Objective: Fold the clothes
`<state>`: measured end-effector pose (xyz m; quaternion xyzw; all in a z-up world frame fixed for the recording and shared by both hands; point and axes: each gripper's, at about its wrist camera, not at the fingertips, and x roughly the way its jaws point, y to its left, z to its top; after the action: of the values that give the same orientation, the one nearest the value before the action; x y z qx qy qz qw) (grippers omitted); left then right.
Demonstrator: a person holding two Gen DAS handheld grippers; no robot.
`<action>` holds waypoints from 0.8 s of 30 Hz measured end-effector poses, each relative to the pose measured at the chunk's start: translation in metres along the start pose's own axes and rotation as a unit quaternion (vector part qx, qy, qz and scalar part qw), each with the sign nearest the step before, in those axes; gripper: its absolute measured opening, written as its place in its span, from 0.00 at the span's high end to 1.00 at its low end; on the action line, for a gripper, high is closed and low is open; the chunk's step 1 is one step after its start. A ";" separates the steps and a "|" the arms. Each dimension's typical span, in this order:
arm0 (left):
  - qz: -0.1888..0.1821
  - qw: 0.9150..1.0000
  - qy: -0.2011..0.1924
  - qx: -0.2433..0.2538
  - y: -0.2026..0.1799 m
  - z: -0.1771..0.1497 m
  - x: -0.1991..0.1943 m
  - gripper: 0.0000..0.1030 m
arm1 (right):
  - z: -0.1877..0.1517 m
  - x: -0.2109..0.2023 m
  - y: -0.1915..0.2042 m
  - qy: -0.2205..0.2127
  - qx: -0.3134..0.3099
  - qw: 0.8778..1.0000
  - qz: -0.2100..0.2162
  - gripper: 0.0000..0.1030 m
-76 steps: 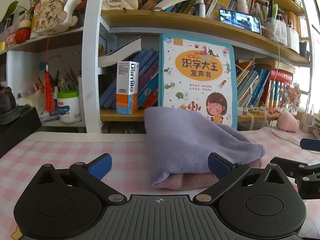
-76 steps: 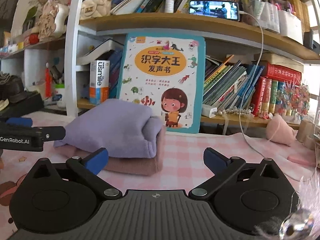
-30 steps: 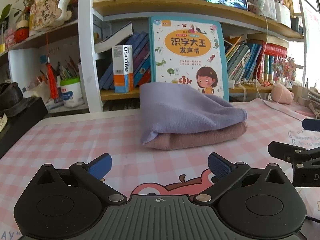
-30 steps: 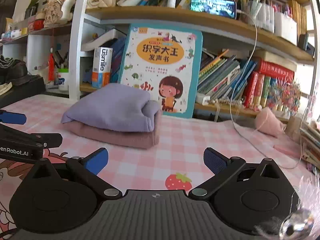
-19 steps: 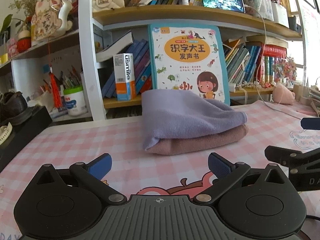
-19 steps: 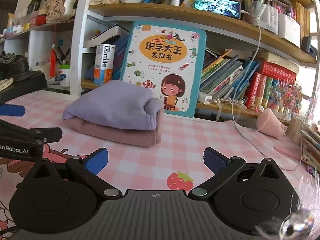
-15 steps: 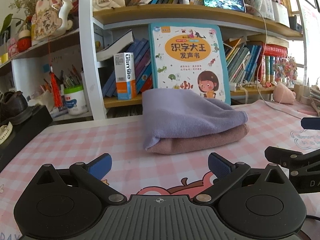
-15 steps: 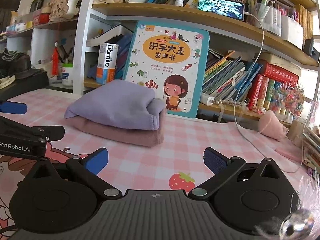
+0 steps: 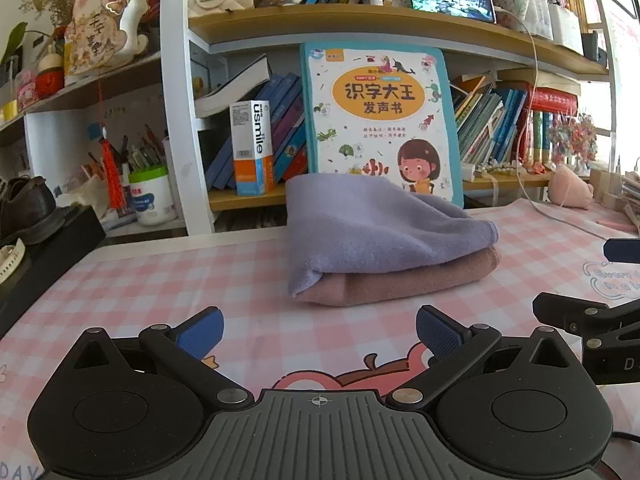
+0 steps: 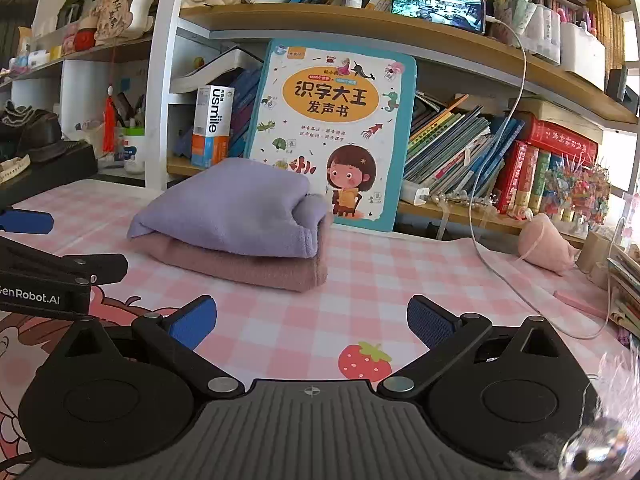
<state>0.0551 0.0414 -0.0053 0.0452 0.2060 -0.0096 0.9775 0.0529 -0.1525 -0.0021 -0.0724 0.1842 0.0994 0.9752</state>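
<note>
Purple sweater point(image 9: 380, 224) sits soft atop the pink one point(image 9: 400, 280); your left tongs point(image 9: 318, 330) and right tongs point(image 10: 312, 320) gape empty, so pinch a folded edge.

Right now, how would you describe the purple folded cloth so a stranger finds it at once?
Start at the big children's book standing against the shelf. Just in front of it, on the pink checked tablecloth, lies a stack of two folded cloths. The purple cloth is the upper one, resting on the dusty pink cloth.
</note>
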 end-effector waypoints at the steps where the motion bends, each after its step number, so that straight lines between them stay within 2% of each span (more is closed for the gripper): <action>1: 0.000 1.000 0.000 0.000 0.000 0.000 0.000 0.00 | 0.000 0.000 0.000 0.000 0.000 1.000 0.000 0.01; 24: -0.004 1.000 0.010 -0.002 0.002 0.001 0.003 0.00 | 0.001 0.003 -0.001 0.011 0.001 1.000 0.006 0.01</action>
<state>0.0579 0.0433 -0.0054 0.0426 0.2157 -0.0122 0.9755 0.0562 -0.1523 -0.0024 -0.0711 0.1950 0.1046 0.9726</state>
